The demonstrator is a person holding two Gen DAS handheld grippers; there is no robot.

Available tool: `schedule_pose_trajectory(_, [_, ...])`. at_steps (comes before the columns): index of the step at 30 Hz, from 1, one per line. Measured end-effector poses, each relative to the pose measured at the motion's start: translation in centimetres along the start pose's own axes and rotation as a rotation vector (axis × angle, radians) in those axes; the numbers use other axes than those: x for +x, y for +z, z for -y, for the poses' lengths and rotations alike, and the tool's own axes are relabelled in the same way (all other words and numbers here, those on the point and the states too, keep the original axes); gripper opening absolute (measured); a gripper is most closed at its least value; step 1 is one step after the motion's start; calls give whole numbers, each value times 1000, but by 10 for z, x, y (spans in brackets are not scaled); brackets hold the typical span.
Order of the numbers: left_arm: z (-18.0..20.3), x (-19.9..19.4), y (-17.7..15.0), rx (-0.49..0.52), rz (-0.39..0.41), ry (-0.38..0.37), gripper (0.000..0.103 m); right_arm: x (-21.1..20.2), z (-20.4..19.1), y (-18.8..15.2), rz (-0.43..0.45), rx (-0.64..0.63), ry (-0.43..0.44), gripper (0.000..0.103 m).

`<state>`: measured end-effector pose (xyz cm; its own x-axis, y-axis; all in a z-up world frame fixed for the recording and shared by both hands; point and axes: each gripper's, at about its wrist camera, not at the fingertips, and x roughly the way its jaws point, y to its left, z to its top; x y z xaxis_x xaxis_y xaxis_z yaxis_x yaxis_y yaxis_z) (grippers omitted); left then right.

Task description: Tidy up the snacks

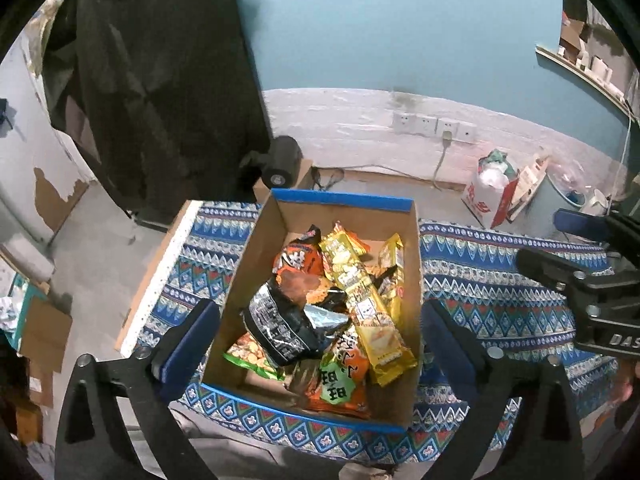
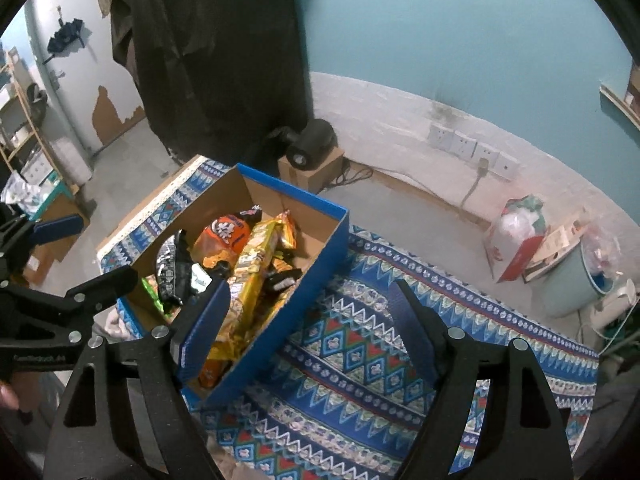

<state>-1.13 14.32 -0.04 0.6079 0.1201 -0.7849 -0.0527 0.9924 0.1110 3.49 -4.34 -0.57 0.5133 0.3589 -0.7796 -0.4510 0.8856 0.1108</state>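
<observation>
Your left gripper (image 1: 320,336) hangs above the box (image 1: 344,200) with its jaws spread wide, one blue pad at 8 o'clock outside the box's left wall and the other at 4 o'clock outside its right wall; nothing is between the pads and neither presses the cardboard. The box sits on the patterned cloth (image 1: 500,304), open at the top, blue outside and brown inside. In it the snacks lie heaped: a long yellow pack (image 1: 368,308) runs from 12 to 5 o'clock down the middle, an orange bag (image 1: 300,260) lies at 11 o'clock of the heap, a black bag (image 1: 280,324) at 8 o'clock, a green pack (image 1: 250,358) tucked under it at 7 o'clock, and an orange pack with a green label (image 1: 340,384) at 6 o'clock against the near wall. Your right gripper (image 2: 304,328) also stands open and holds nothing; its left pad crosses over the box's near corner, its right pad is over bare cloth at 4 o'clock of the box. In the left wrist view your right gripper shows at 3 o'clock, off to the side of the box. On the floor by the far wall, at 1 o'clock, stands a white and red bag (image 1: 490,192)
</observation>
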Motion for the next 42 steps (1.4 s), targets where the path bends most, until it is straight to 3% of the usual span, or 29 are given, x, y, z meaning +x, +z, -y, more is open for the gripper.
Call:
schedule_pose_trajectory(13, [19,0,-2,54,-8,8,101,-15,19,-10,23,19,-15,80])
schedule_pose_trajectory(42, [28,-9,0,44,7,4,101,-27,30,-16,34,32,-26,80])
